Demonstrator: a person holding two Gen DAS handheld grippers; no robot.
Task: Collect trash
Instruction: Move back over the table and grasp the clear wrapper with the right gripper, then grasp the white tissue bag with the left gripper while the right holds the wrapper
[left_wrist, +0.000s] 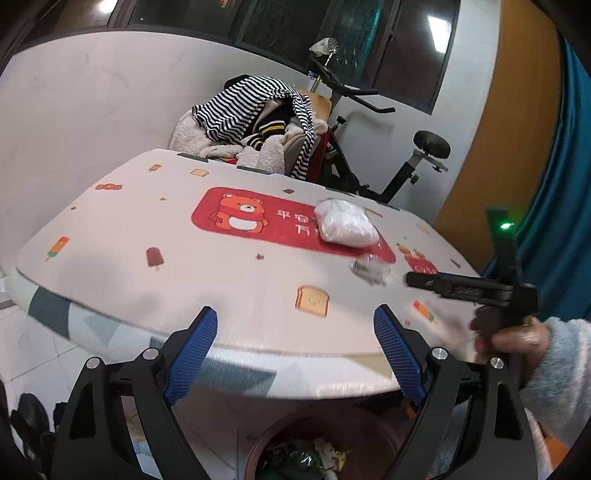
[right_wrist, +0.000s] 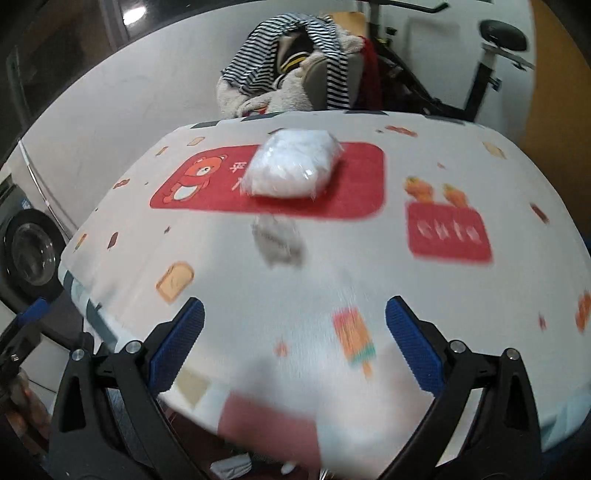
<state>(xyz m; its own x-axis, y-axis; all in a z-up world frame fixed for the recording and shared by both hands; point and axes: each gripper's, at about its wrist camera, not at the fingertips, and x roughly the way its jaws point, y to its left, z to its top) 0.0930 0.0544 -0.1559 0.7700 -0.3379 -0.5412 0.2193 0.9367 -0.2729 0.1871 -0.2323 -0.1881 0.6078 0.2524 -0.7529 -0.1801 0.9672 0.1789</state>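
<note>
A white plastic-wrapped packet (left_wrist: 346, 222) (right_wrist: 291, 164) lies on the red bear panel of the table cloth. Just in front of it sits a small crumpled clear wrapper (left_wrist: 370, 270) (right_wrist: 277, 242), blurred in the right wrist view. My left gripper (left_wrist: 295, 345) hangs open over the table's near edge, with nothing between its blue pads. My right gripper (right_wrist: 293, 339) is open too, above the cloth a little short of the wrapper; in the left wrist view its body (left_wrist: 480, 284) shows at the right, held by a hand in a fleecy sleeve. A brown bin (left_wrist: 321, 446) with trash inside stands below the table edge.
The round table (left_wrist: 129, 236) carries a patterned cloth. Behind it a chair (left_wrist: 258, 125) is piled with striped and fleecy clothes, and an exercise bike (left_wrist: 406, 162) stands to the right. A washing machine (right_wrist: 26, 247) is at the left in the right wrist view.
</note>
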